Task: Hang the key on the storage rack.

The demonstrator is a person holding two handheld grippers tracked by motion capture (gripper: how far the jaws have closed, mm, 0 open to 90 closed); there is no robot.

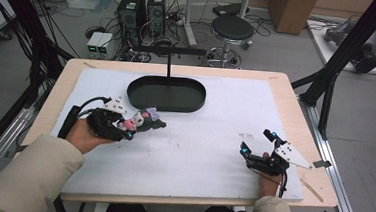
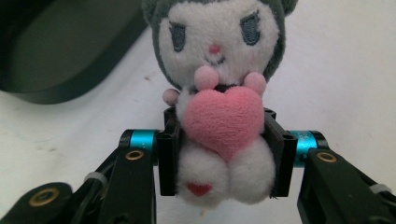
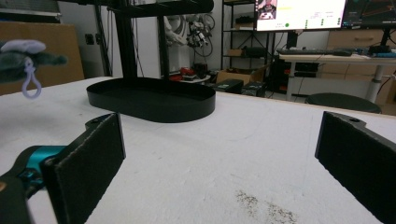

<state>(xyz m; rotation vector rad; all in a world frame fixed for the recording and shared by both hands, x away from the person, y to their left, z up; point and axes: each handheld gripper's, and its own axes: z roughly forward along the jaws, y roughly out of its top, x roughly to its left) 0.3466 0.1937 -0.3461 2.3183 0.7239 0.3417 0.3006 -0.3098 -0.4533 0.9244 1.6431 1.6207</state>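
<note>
Left tool (image 2: 226,154) pads hide plush toy (image 2: 219,93) sides.

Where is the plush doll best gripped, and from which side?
Around its soft white body, below the big head, coming from the feet end with a pad on each flank. The left gripper is shut on the plush doll just so: the narrow waist fits between the pads.

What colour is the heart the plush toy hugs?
Pink heart, clearest in the left gripper view.
</note>
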